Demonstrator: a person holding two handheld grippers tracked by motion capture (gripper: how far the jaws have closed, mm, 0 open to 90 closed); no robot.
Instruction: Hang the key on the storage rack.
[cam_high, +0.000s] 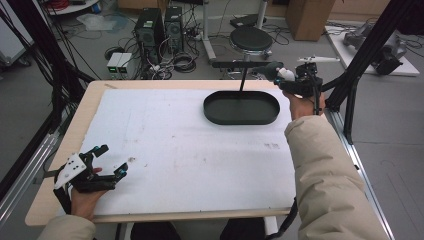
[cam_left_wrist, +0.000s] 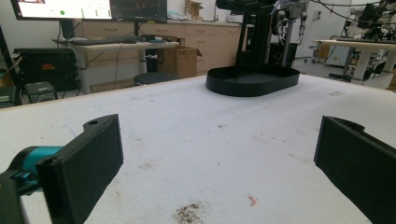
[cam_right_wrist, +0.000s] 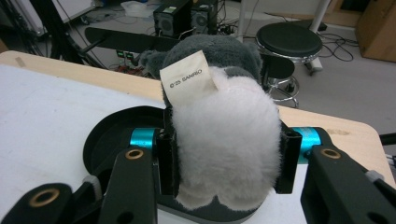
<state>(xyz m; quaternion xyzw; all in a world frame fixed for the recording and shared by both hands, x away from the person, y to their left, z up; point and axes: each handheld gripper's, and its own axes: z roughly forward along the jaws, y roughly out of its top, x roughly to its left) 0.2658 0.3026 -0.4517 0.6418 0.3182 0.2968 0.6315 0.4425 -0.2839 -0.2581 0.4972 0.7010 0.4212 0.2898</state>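
Observation:
A grey and white plush toy (cam_right_wrist: 224, 126) with a paper tag sits squeezed between the jaws of my right gripper (cam_right_wrist: 226, 161), which is shut on it. From above, that gripper (cam_high: 285, 76) holds the plush toy (cam_high: 276, 71) in the air just past the right end of the black oval tray (cam_high: 241, 108). The tray rests at the far right of the white mat and has nothing lying in it. My left gripper (cam_high: 107, 161) rests low at the table's near left corner. Its jaws stand wide open over bare mat (cam_left_wrist: 219, 158), far from the black oval tray (cam_left_wrist: 254, 80).
A thin black post with a crossbar (cam_high: 243, 70) rises behind the tray. The white mat (cam_high: 175, 150) covers most of the wooden table. A black stool (cam_high: 251, 39), computer towers (cam_high: 150, 27) and cables stand on the floor beyond the far edge. A black frame leg (cam_high: 357, 75) stands at right.

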